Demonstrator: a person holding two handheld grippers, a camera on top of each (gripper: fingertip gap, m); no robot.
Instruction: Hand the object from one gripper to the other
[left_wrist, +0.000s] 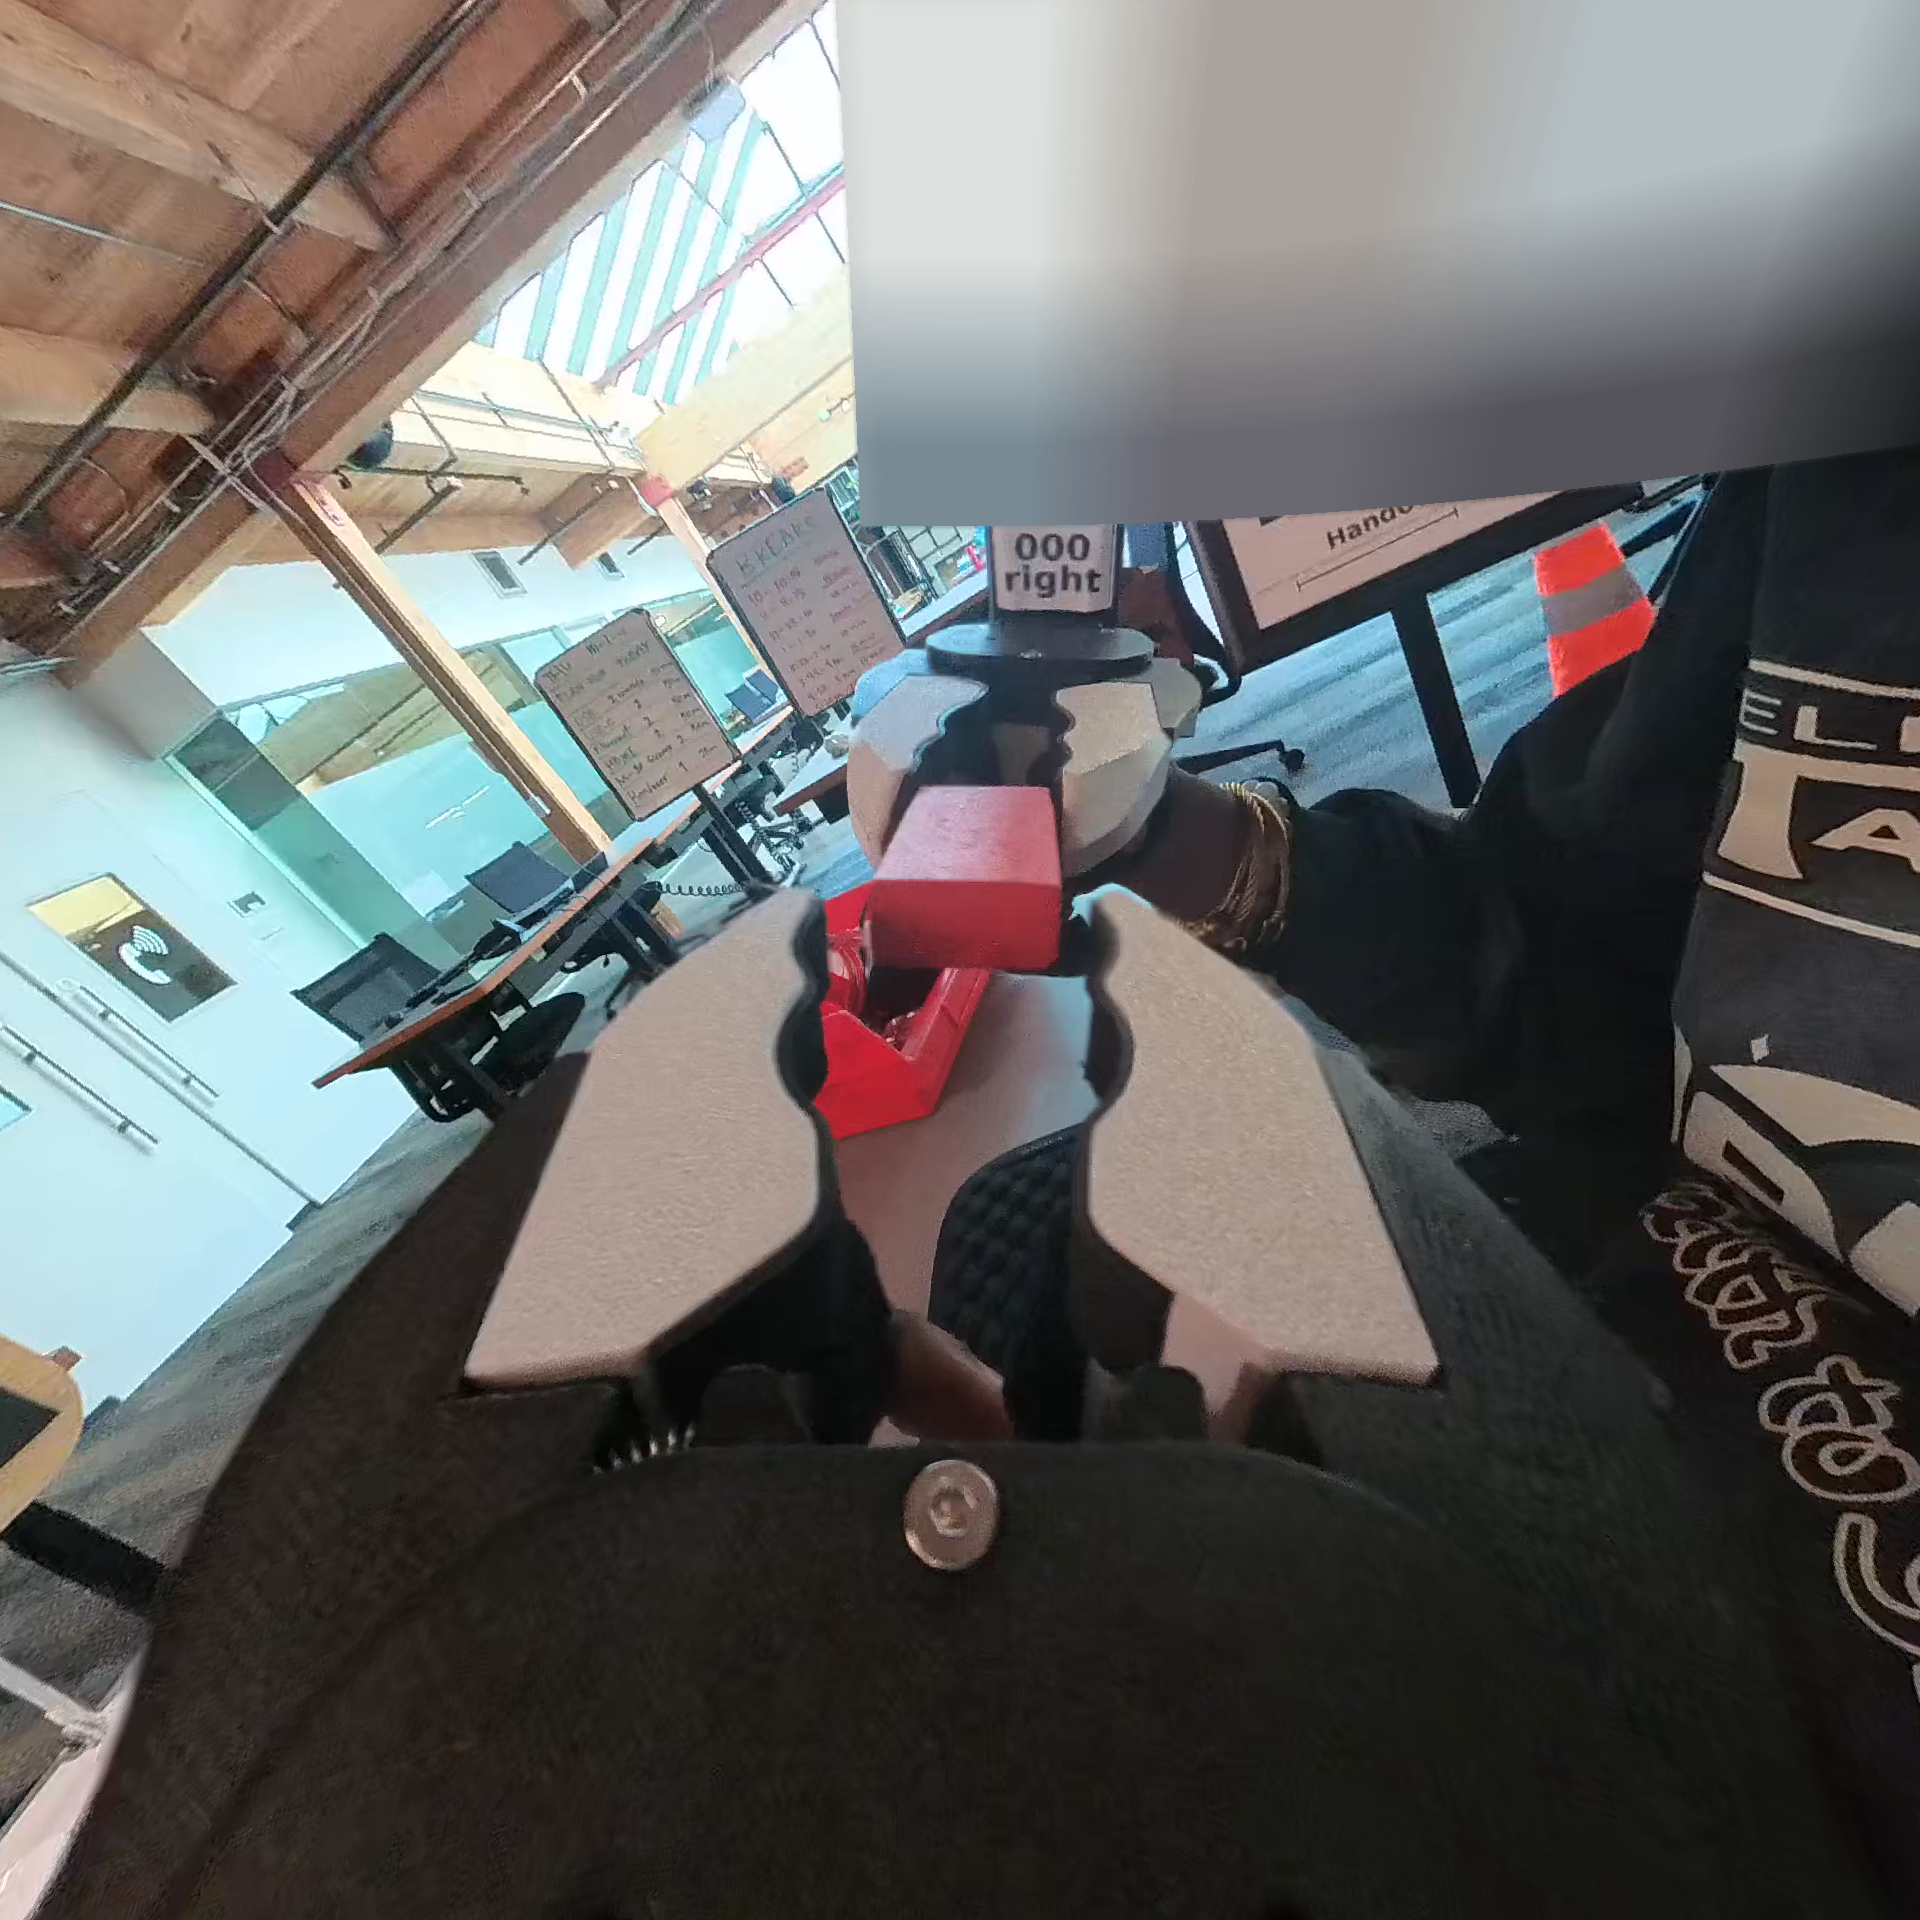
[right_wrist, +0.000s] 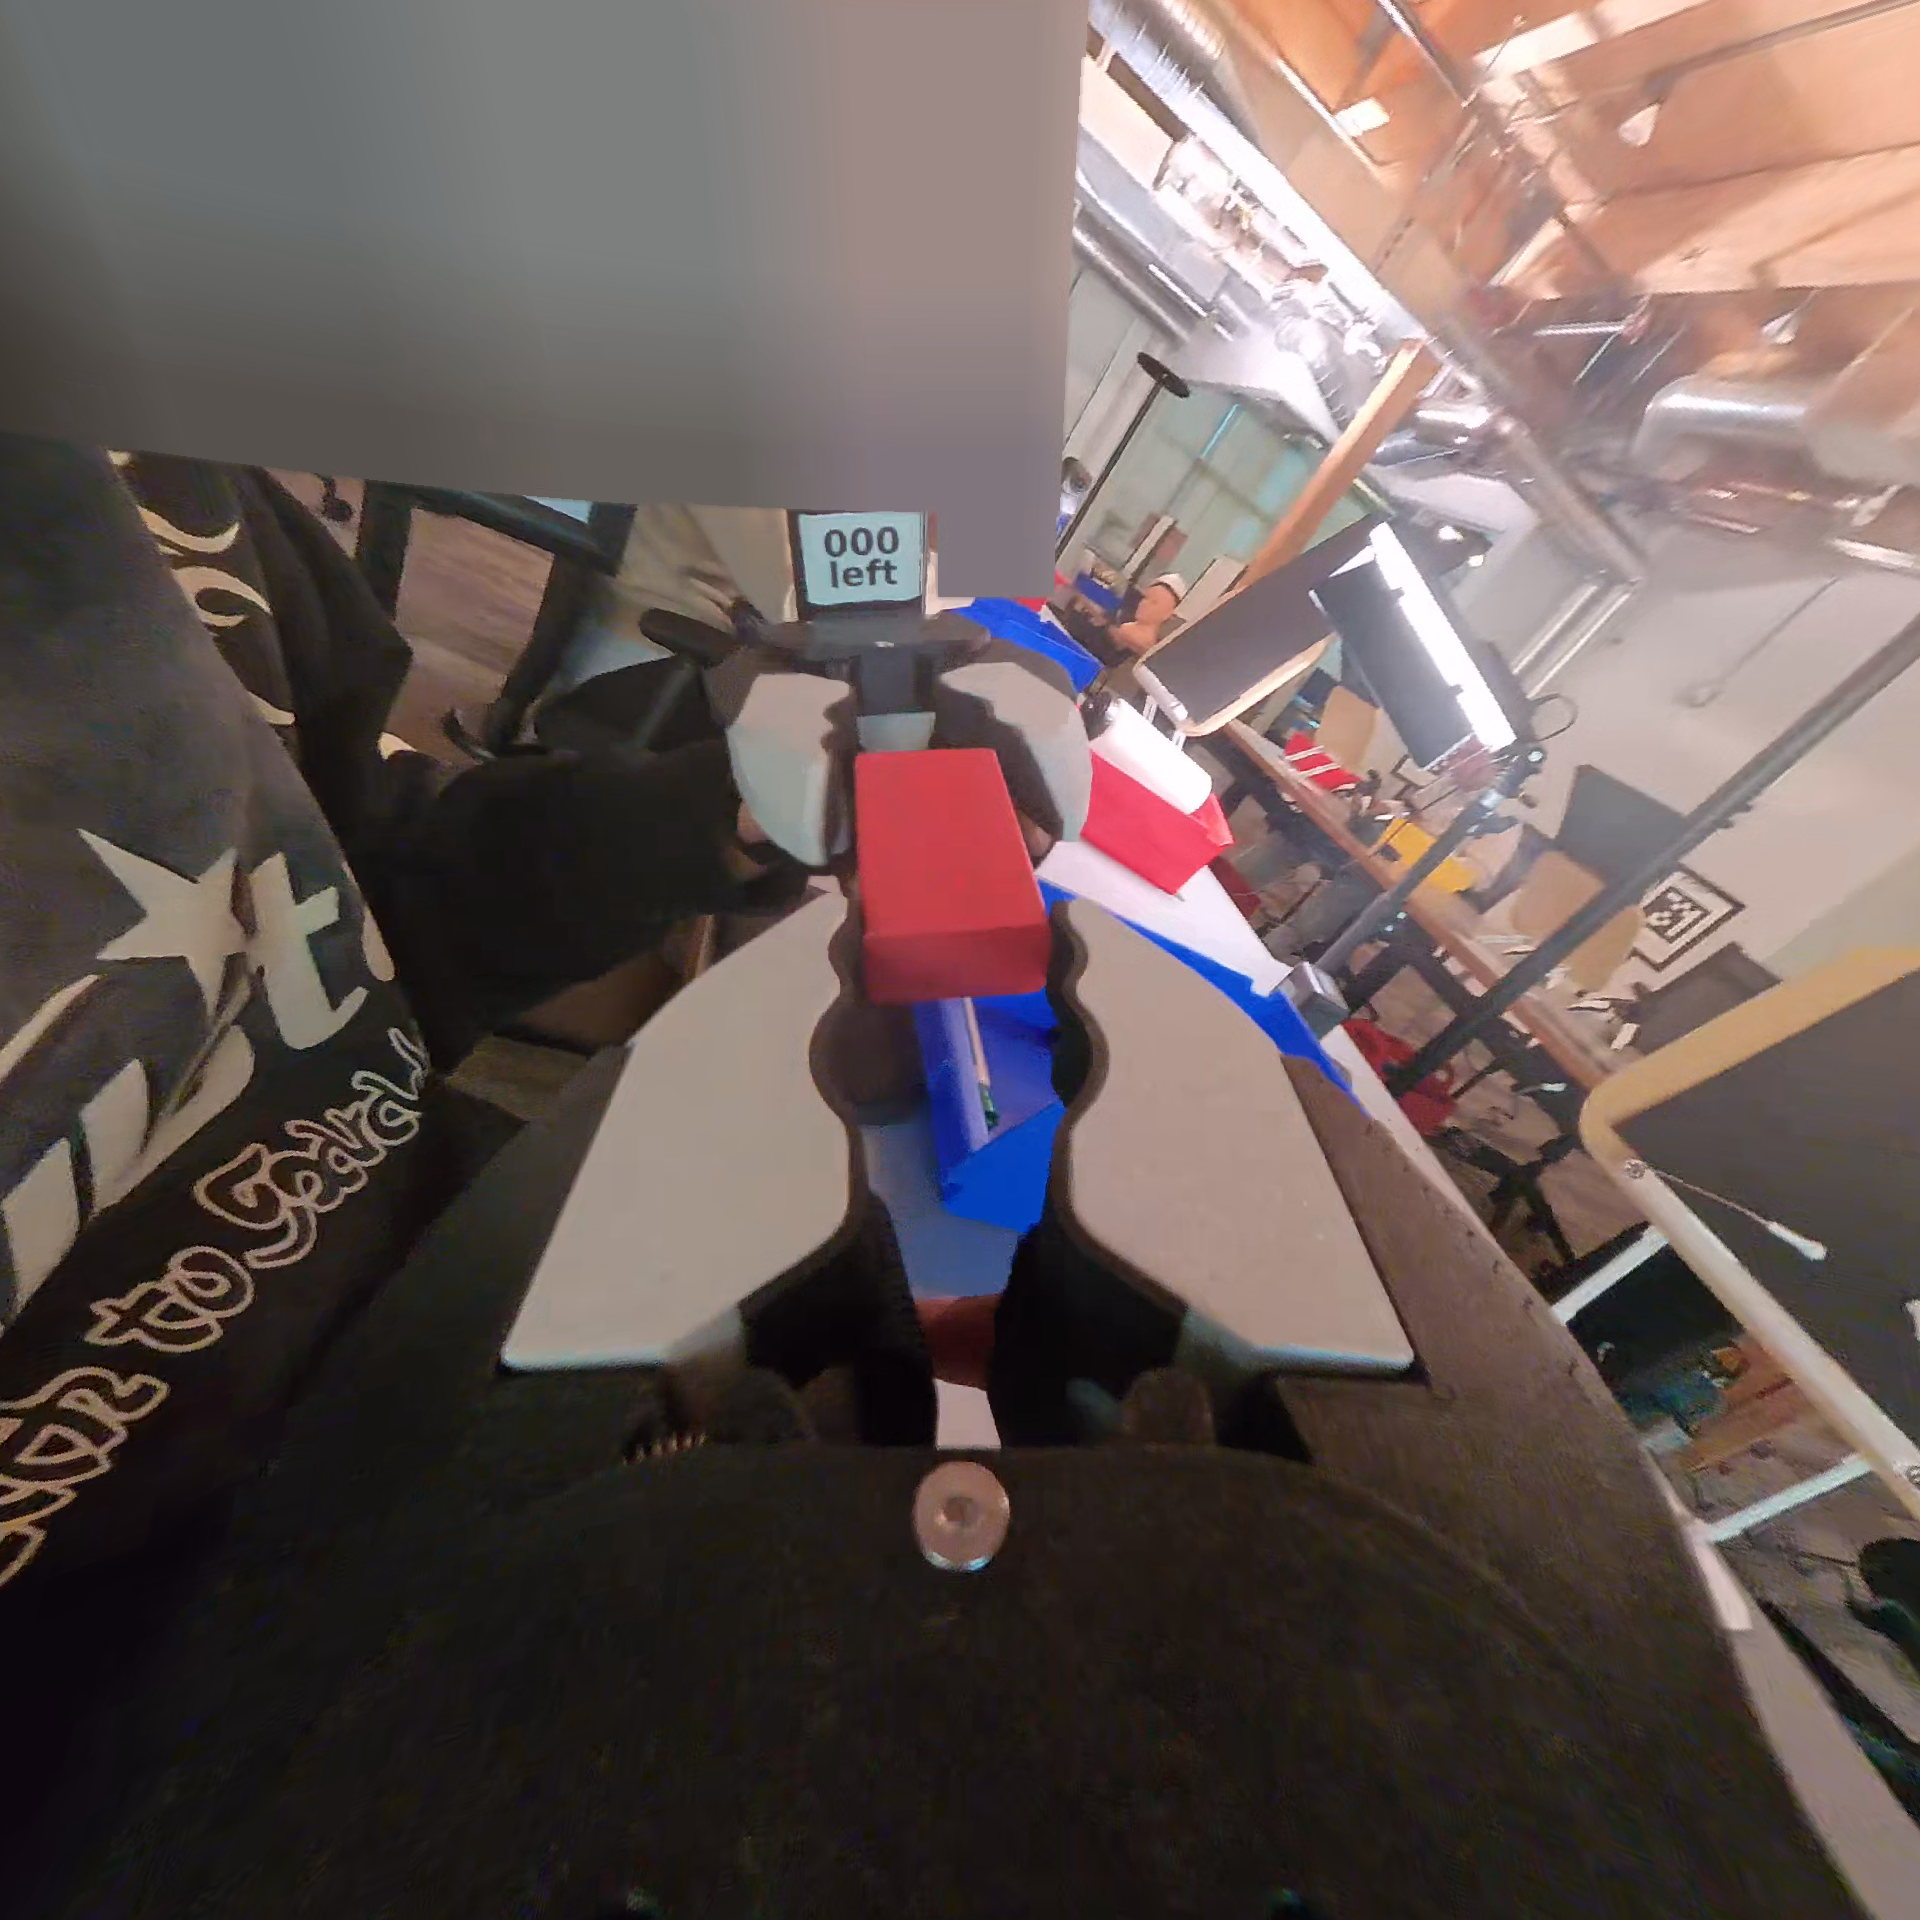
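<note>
My right gripper (right_wrist: 951, 935) pinches the near end of the red block (right_wrist: 940, 883) at twelve o'clock, jaws narrowed onto its sides. My left gripper (left_wrist: 951, 925) stands wider, tips flanking the block's (left_wrist: 971, 883) other end; whether they touch, I cannot tell.

The left tool (left_wrist: 951, 935) and the right tool (right_wrist: 951, 940) point at each other, tips nearly meeting. The right one's fingers (right_wrist: 717, 1122) are pinched on the near end of a red block (right_wrist: 940, 883) (the far end lies between the left one's tips, which look spread a little wider). A black-sleeved hand (left_wrist: 1195, 842) holds the right tool
</note>
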